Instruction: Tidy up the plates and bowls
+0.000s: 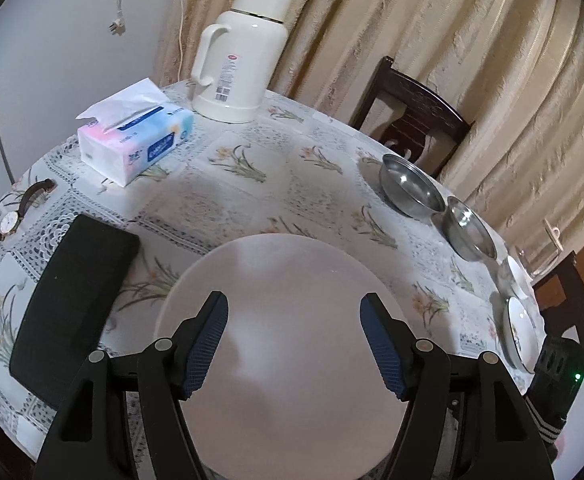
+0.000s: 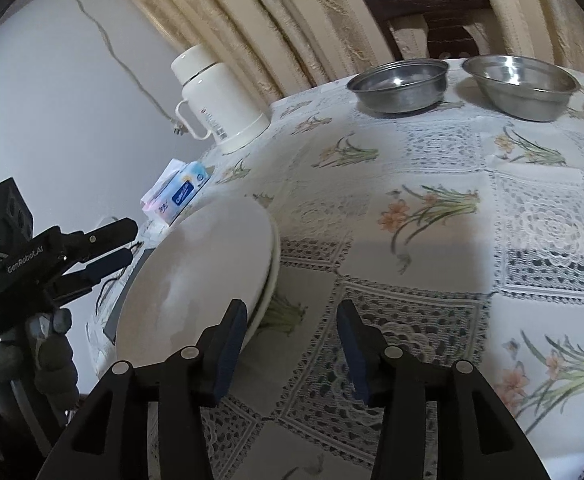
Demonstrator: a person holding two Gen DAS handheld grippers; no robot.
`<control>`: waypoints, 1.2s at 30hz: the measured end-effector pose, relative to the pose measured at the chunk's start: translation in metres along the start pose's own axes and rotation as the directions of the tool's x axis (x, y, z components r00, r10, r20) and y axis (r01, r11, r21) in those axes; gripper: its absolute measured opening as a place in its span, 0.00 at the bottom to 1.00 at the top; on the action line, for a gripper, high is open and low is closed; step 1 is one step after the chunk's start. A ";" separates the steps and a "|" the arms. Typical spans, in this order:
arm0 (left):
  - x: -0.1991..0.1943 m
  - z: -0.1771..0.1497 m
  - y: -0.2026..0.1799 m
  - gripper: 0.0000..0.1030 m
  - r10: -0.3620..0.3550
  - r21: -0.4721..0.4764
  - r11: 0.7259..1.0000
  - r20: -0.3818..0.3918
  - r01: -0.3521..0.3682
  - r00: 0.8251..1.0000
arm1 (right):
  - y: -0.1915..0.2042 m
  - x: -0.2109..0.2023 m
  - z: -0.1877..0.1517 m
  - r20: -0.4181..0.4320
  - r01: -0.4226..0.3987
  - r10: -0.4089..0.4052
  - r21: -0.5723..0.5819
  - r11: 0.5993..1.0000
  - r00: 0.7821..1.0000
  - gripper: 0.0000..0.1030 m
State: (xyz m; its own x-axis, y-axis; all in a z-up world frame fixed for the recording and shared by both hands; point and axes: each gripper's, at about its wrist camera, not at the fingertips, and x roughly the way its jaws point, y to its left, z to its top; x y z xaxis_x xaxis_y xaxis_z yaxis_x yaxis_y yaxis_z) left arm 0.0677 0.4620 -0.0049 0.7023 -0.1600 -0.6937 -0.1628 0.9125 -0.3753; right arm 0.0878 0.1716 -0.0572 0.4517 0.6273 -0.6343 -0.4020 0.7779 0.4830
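Observation:
A large white plate [image 1: 284, 340] lies at the table's near edge, directly under my left gripper [image 1: 294, 298], which is open and hovers over it. In the right wrist view this plate [image 2: 196, 280] rests on a second white plate whose rim [image 2: 275, 264] shows beneath it. My left gripper [image 2: 130, 240] hangs over the stack's left side. My right gripper [image 2: 292, 308] is open and holds nothing, its left finger close to the stack's near rim. Two steel bowls [image 2: 398, 84] [image 2: 522, 84] stand side by side at the far edge. Small white dishes [image 1: 522, 332] sit at the right edge.
On the floral tablecloth [image 2: 432, 208] stand a white thermos [image 1: 244, 56] and a tissue box [image 1: 136, 140] at the back left. A wristwatch [image 1: 12, 220] and a black case [image 1: 72, 300] lie left of the plate. Dark chairs [image 1: 416, 116] stand behind the table, against the curtains.

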 end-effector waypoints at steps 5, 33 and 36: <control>0.004 -0.005 -0.023 0.67 0.001 0.042 0.999 -0.004 -0.001 1.000 | -0.010 -0.009 0.001 0.028 0.005 -0.006 0.027 1.000 1.000 0.48; 0.038 -0.051 -0.137 0.68 0.024 0.253 0.967 -0.061 -0.008 0.998 | -0.088 -0.079 -0.008 0.177 0.065 -0.110 0.244 0.968 0.978 0.81; 0.042 -0.055 -0.146 0.68 0.019 0.266 0.964 -0.074 0.001 0.997 | -0.094 -0.086 -0.009 0.190 0.070 -0.121 0.253 0.965 0.974 0.82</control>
State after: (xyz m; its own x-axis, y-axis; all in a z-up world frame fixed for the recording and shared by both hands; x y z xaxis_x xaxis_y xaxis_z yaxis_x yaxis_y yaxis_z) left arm 0.0823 0.3017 -0.0132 0.6461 -0.1698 -0.7441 0.0284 0.9796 -0.1990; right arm 0.0792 0.0447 -0.0537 0.6401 0.5242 -0.5617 -0.1545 0.8040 0.5742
